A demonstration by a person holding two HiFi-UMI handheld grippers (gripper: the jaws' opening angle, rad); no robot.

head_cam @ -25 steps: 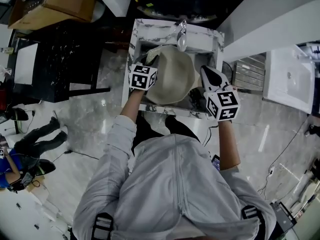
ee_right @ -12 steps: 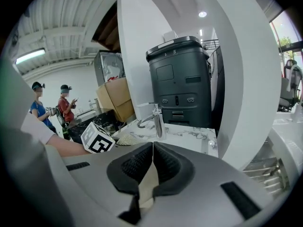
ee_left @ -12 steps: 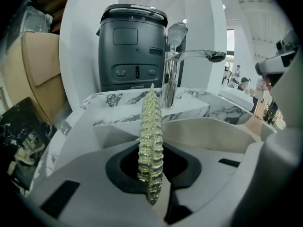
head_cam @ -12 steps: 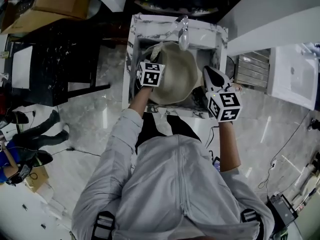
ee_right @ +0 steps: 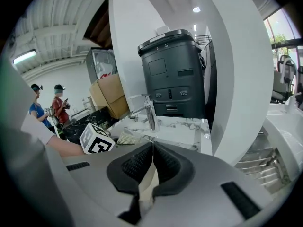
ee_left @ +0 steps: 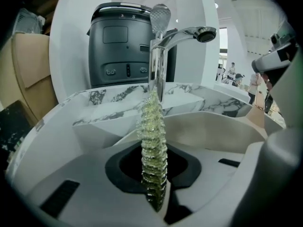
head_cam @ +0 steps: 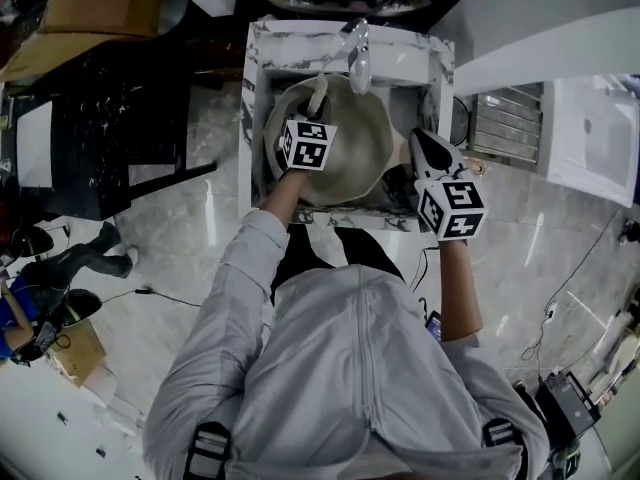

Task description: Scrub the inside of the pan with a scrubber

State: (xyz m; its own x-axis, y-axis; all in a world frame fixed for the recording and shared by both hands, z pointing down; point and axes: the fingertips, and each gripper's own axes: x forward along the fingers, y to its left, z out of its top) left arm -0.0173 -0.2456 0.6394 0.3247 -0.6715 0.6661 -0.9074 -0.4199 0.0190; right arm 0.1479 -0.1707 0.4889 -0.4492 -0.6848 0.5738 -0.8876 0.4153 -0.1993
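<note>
Two claws, and both are closed on something. My left claw [ee_left: 154, 148] is pinched tight on a greenish mesh scrubber [ee_left: 152, 117], which stands edge-on out of the jaws, at the centre of that claw's view, pointing toward the faucet [ee_left: 163, 46]. My right claw [ee_right: 151, 148] has its jaws nearly together, with only a thin pale edge between the ribbed pads. I take that edge to be the pan's rim, since from above this claw sits right at the right side of the pan [head_cam: 355, 153].

From above, the pan lies in the marble sink [head_cam: 262, 68], upper centre of the frame, with its pale inside facing up. The scrubber shows at the upper left of the bowl, close to the far rim and just below the faucet. I cannot tell whether it is pressing on the surface or held a little off it.

As for progress, I judge the set-up done: the pan is braced on the right and the scrubber is gripped and brought inside the bowl. The scrubbing itself looks to be mostly ahead. I see no suds, no water and no streaks on the pan, so nothing shows which parts have been rubbed. The broad centre and the near and right walls are left to cover.
</note>
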